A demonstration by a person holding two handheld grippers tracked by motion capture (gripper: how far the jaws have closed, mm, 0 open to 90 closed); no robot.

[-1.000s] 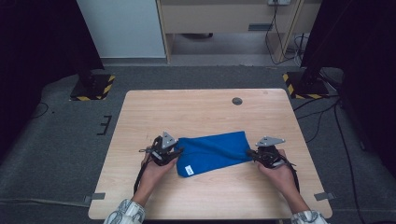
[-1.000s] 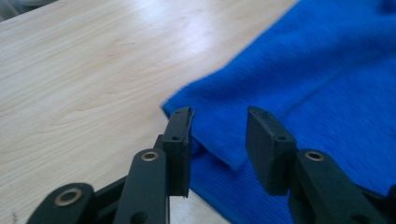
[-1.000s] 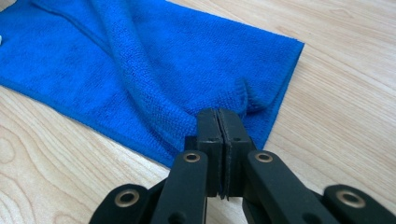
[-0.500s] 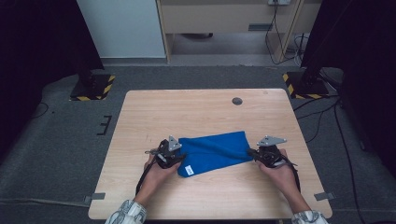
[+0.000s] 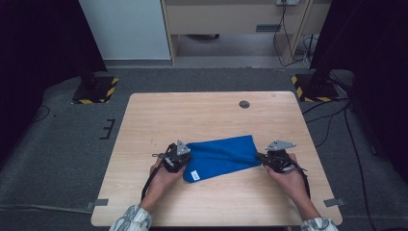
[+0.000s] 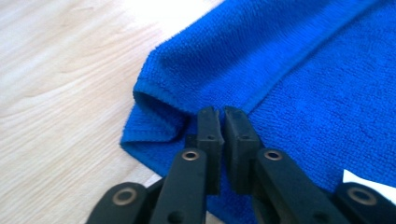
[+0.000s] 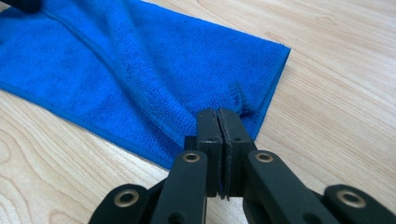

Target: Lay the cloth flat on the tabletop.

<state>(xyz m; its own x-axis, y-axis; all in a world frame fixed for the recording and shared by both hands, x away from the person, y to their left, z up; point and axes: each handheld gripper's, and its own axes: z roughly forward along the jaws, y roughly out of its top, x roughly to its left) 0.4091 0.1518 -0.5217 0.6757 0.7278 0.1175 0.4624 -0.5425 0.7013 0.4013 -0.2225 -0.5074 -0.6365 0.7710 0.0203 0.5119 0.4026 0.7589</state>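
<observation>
The blue cloth (image 5: 221,156) lies half-folded on the counter (image 5: 211,113), with the left gripper (image 5: 179,159) just clenched on its left end and the right gripper (image 5: 269,158) pinching its right end, so further folding likely remains.

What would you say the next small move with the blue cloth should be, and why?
Probably lift both ends together. The left tool has just closed on the blue cloth at its folded left edge, and the right tool is shut on the opposite edge, so the cloth, lying flat on the table, is gripped at both ends.
</observation>
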